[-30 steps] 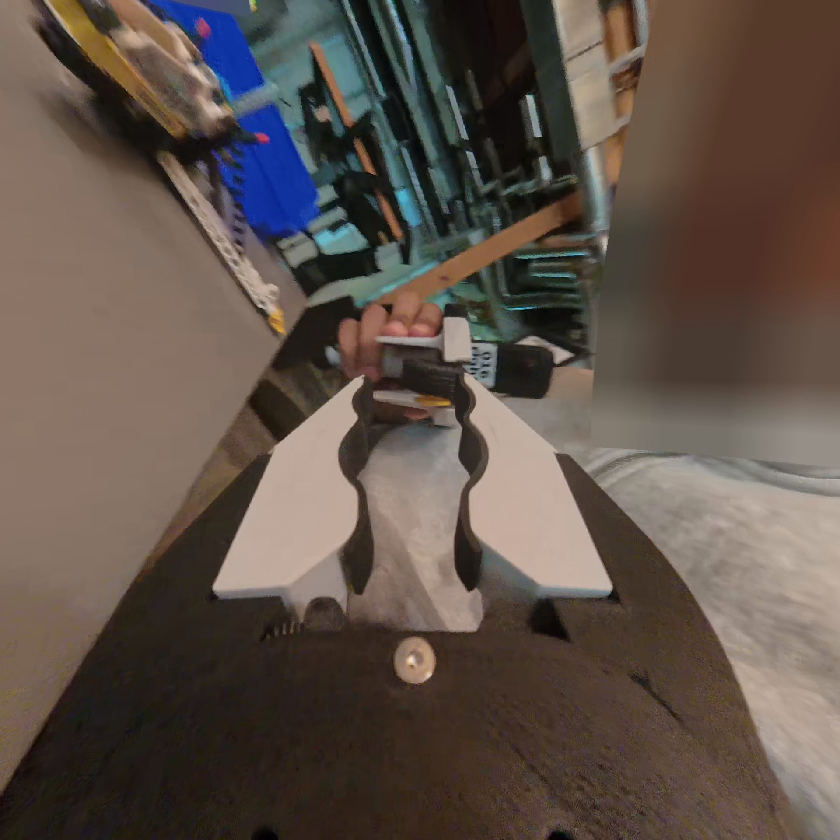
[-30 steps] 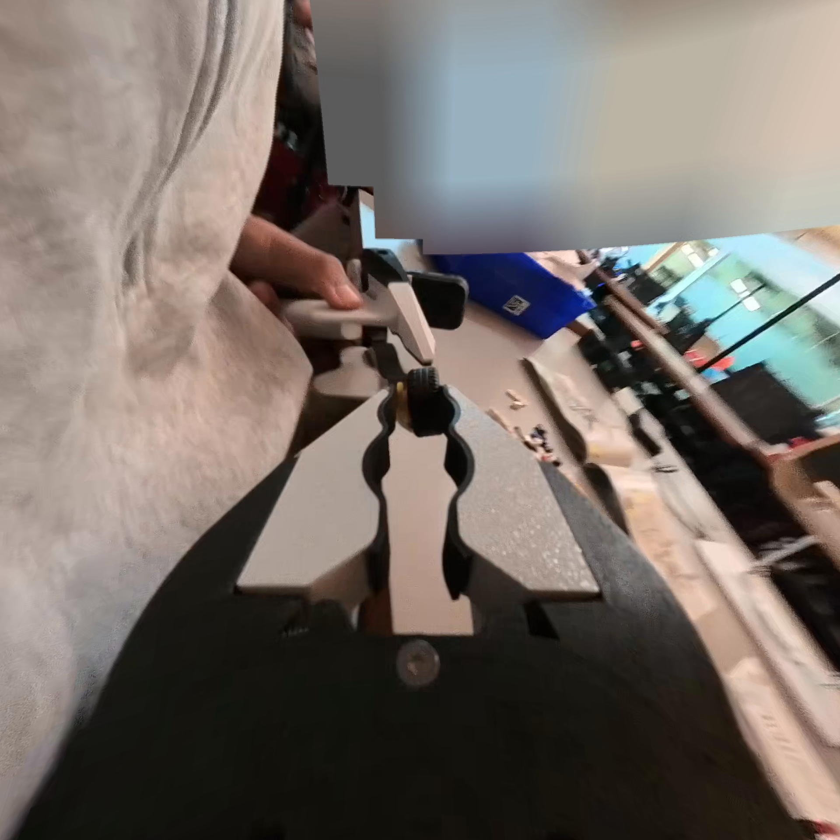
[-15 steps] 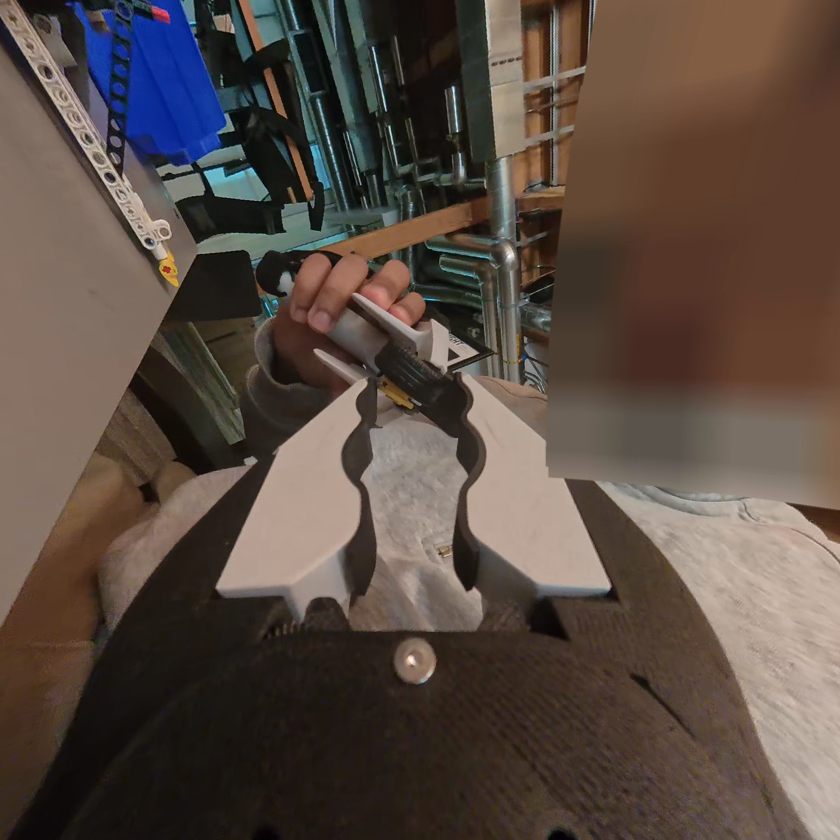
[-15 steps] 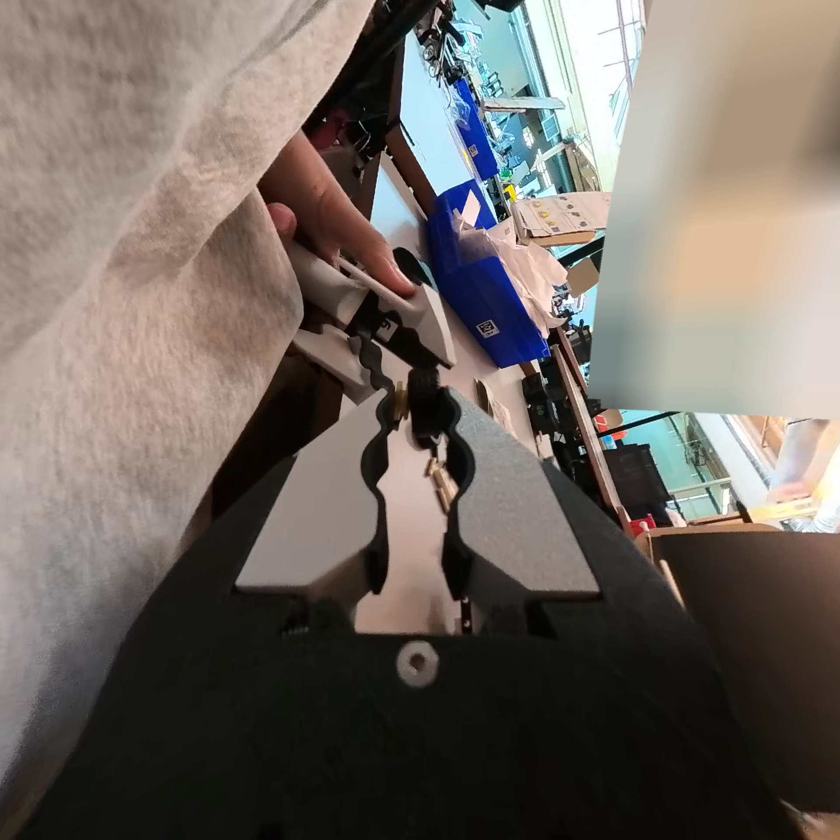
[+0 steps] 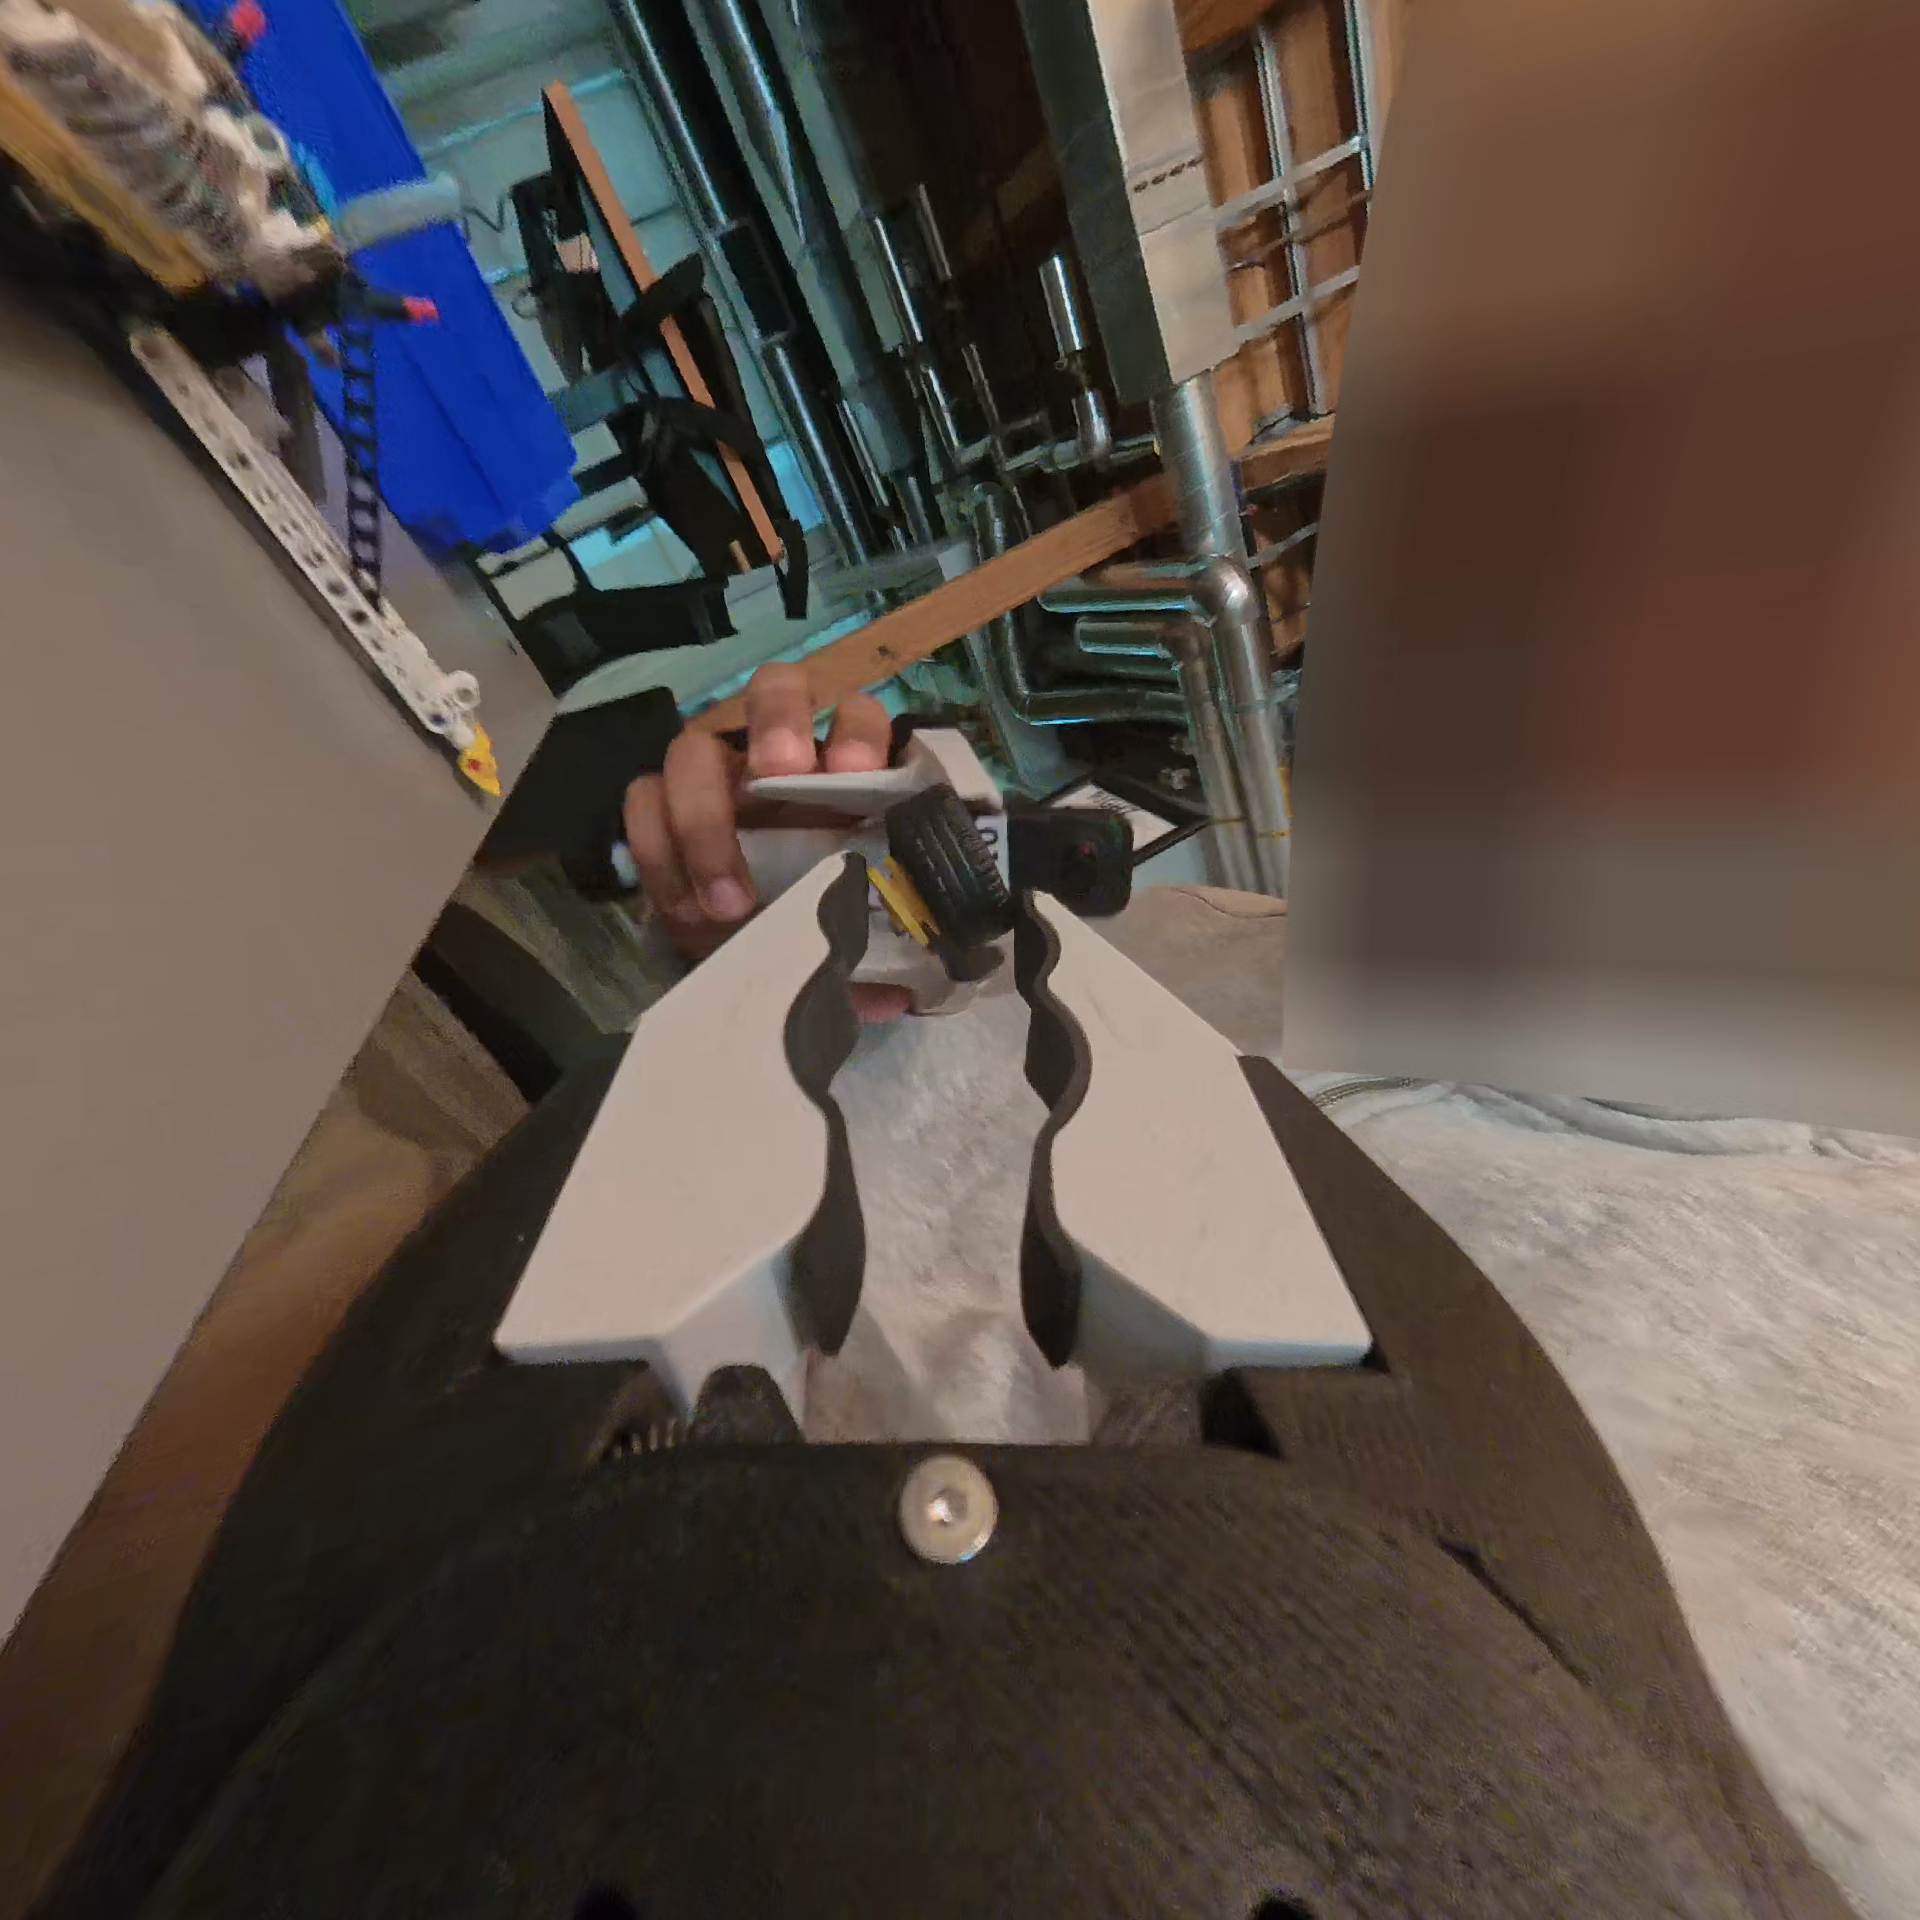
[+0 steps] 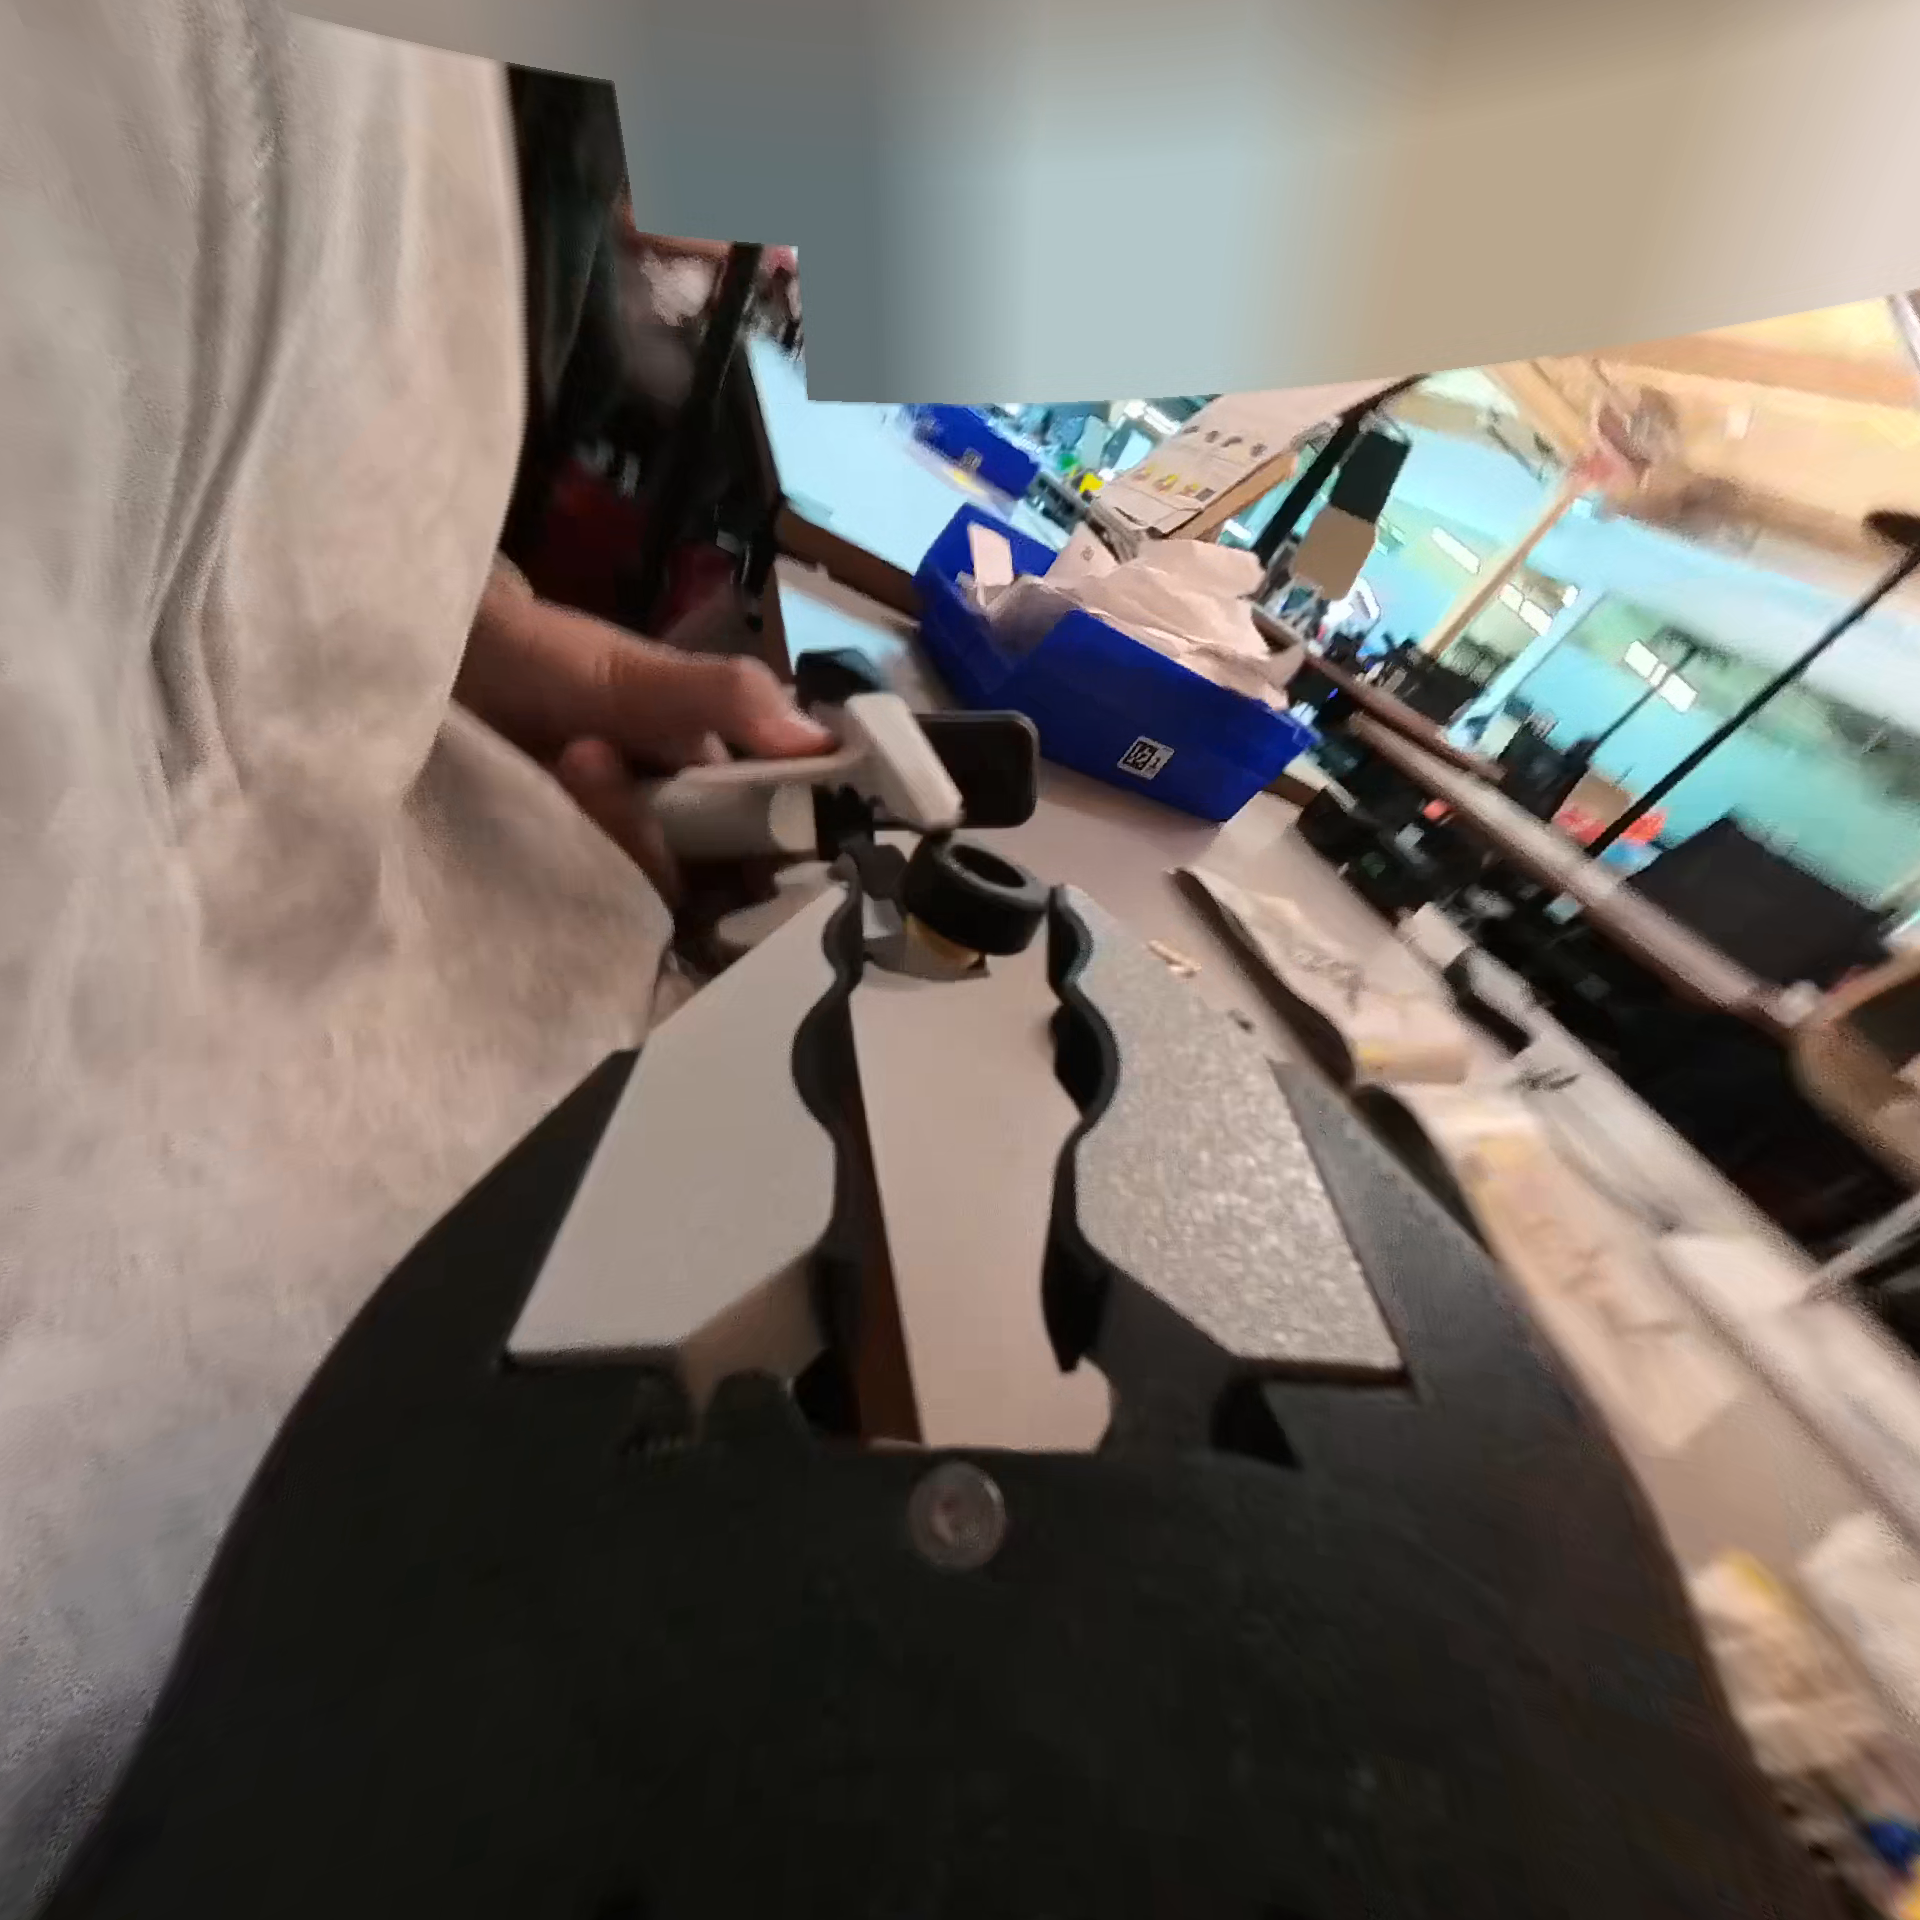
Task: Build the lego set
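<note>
A ribbed black rubber tyre on a yellow hub sits between both parted tools' tips; whether either tool grips it is unclear.

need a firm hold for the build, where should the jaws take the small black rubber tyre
Grip the small black rubber tyre across its ribbed tread, jaws on opposite sides, coming in from the rim. The tread is round and grippy, and this leaves its open hub and the yellow piece beside it free.

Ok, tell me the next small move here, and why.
Probably push the black tyre further onto the yellow piece: the left tool and right tool meet tip to tip around it, and yellow shows beside the tyre. Which grips what is unclear.
</note>
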`<action>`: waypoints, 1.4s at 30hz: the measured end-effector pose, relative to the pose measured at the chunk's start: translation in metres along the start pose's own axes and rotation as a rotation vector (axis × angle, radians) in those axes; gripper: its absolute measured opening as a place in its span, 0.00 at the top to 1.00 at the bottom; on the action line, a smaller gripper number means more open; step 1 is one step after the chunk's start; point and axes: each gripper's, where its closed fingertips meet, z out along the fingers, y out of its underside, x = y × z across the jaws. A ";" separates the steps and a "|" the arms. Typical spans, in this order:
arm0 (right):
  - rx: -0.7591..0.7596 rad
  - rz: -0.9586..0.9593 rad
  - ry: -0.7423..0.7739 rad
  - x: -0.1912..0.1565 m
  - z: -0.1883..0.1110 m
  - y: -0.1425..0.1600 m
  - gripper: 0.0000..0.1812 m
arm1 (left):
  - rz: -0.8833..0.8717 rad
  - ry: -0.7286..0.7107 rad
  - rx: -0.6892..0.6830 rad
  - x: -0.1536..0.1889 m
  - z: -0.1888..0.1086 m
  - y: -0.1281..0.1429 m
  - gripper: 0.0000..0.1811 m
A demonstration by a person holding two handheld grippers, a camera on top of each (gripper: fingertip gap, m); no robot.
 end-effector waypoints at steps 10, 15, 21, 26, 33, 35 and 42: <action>0.182 1.079 -0.237 -0.006 -0.003 0.001 0.67 | 0.607 -0.132 -0.173 0.004 0.010 0.032 0.86; 0.218 1.176 -0.351 -0.019 -0.009 -0.003 0.80 | 0.779 -0.155 -0.251 0.006 0.014 0.051 0.86; 0.158 1.187 -0.463 -0.039 -0.012 -0.009 0.81 | 0.954 -0.156 -0.288 0.011 0.013 0.062 0.86; 0.148 1.216 -0.488 -0.045 -0.014 -0.009 0.88 | 0.992 -0.194 -0.320 0.007 0.011 0.064 0.86; -0.096 0.799 -0.383 -0.065 -0.012 0.007 0.88 | 0.675 -0.100 -0.356 0.015 0.004 0.072 0.83; -0.179 0.632 -0.387 -0.076 -0.011 0.012 0.88 | 0.627 -0.119 -0.378 0.012 0.002 0.077 0.88; -0.159 0.613 -0.376 -0.078 -0.010 0.007 0.88 | 0.638 -0.233 -0.402 0.001 -0.009 0.081 0.85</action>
